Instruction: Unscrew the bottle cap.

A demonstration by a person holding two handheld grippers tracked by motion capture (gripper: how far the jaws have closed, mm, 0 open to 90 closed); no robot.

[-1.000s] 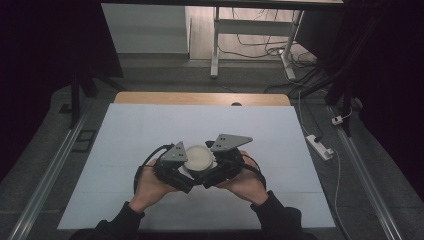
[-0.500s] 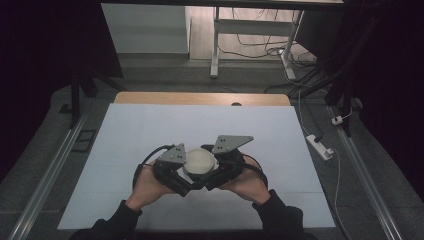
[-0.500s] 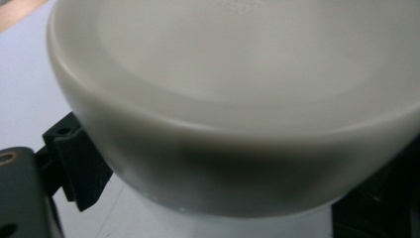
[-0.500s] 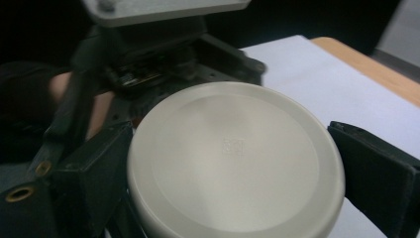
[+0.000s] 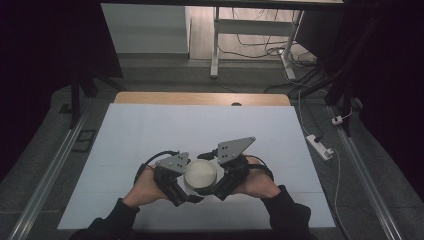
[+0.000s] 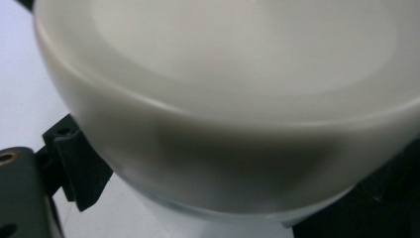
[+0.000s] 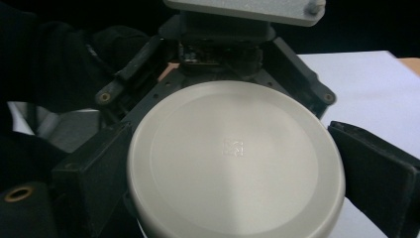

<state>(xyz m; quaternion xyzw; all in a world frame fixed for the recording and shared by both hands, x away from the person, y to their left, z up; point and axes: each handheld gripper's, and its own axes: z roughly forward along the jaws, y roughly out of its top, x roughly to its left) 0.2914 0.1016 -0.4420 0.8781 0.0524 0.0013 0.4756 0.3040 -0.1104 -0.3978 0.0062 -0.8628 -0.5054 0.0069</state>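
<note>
On the white table (image 5: 150,130), near its front edge, the left gripper (image 5: 176,179) and right gripper (image 5: 226,172) are both clamping 1 round white lidded container (image 5: 200,173), which is sitting between their 2 jaw pairs.

A big table (image 5: 200,125) holds everything. Its top is covered with a pale white sheet (image 5: 150,135). At the far edge a strip of light brown wood (image 5: 165,98) shows past the sheet, with a small dark hole (image 5: 236,104) in it, a bit to the right. Near the front, in the middle, sits a round cream lid (image 5: 200,173) (image 7: 233,158). What is under the lid and whether it rests on the sheet cannot be told.
</note>
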